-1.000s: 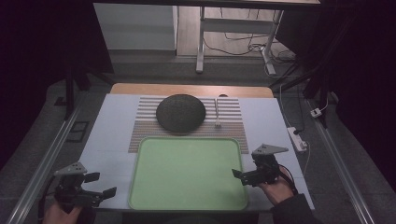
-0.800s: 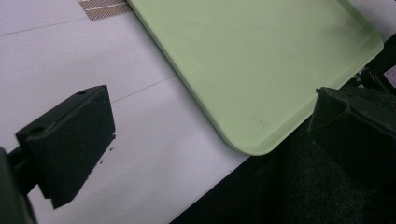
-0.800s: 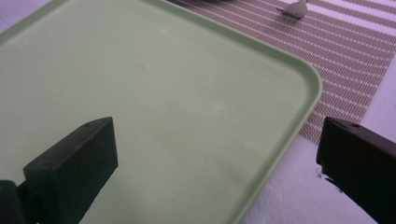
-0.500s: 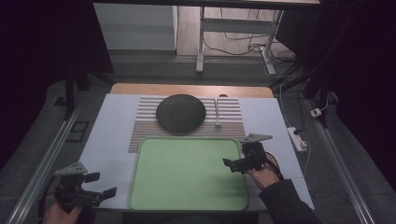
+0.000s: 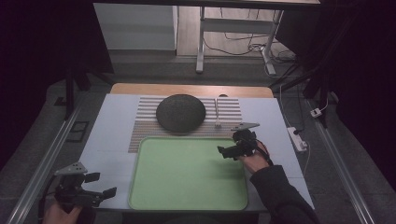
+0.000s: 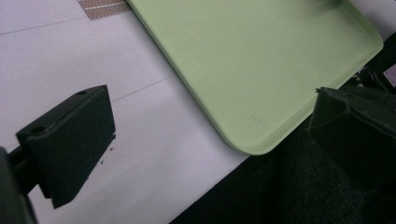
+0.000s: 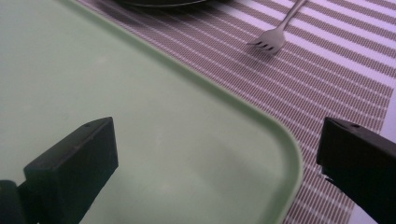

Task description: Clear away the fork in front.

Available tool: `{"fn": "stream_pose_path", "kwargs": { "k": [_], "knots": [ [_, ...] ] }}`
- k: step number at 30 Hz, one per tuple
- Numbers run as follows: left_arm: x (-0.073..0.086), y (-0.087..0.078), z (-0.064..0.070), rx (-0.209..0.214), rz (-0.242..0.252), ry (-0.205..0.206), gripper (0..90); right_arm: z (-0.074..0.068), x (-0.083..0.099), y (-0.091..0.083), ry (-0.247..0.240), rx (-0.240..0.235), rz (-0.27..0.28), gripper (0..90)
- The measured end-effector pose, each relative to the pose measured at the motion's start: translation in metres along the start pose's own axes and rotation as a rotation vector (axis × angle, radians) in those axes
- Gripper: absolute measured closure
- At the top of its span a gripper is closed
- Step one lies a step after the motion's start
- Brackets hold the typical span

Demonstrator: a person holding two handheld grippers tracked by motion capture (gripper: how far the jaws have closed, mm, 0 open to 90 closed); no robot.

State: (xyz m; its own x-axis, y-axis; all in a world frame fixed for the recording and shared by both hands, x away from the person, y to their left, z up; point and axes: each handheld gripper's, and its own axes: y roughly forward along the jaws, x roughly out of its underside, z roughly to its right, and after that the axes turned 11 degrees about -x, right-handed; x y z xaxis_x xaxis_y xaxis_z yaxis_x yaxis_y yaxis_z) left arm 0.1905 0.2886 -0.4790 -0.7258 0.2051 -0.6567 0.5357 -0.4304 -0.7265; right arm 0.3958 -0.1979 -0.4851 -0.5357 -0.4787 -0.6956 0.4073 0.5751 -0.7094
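1. Since the earlier frames, right gripper (image 5: 227,150) had slid forward and inward, ending up over the far right corner of the green tray (image 5: 154,186), jaws spread wide with nothing between them.
2. Left gripper (image 5: 100,185) hadn't really budged, hanging low at the near left beside the tray's corner, also released and holding nothing.
3. Right gripper view showed the tray's rounded corner (image 7: 280,154) under the jaws, with the fork (image 7: 271,37) lying on the striped mat (image 7: 345,93) just beyond.
4. Dark round plate (image 5: 180,113) sat on the mat behind the tray, fork (image 5: 217,114) just beside it.
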Motion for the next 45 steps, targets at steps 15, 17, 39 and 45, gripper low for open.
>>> {"fn": "stream_pose_path", "kwargs": {
  "k": [15,17,39,45],
  "knots": [
    [0.0,0.0,0.0,0.004,-0.001,0.0,0.9,0.02,-0.026,0.035,0.038,0.059,-0.023,0.0],
    [0.0,0.0,0.0,0.005,-0.002,0.0,0.9,0.023,-0.029,0.04,0.046,0.062,-0.024,0.0],
    [0.0,0.0,0.0,0.009,-0.003,0.002,1.1,0.037,-0.049,0.081,-0.133,0.16,-0.124,36.4],
    [0.0,0.0,0.0,0.01,-0.003,0.003,1.1,0.035,-0.052,0.086,-0.17,0.163,-0.141,48.8]
  ]
}}
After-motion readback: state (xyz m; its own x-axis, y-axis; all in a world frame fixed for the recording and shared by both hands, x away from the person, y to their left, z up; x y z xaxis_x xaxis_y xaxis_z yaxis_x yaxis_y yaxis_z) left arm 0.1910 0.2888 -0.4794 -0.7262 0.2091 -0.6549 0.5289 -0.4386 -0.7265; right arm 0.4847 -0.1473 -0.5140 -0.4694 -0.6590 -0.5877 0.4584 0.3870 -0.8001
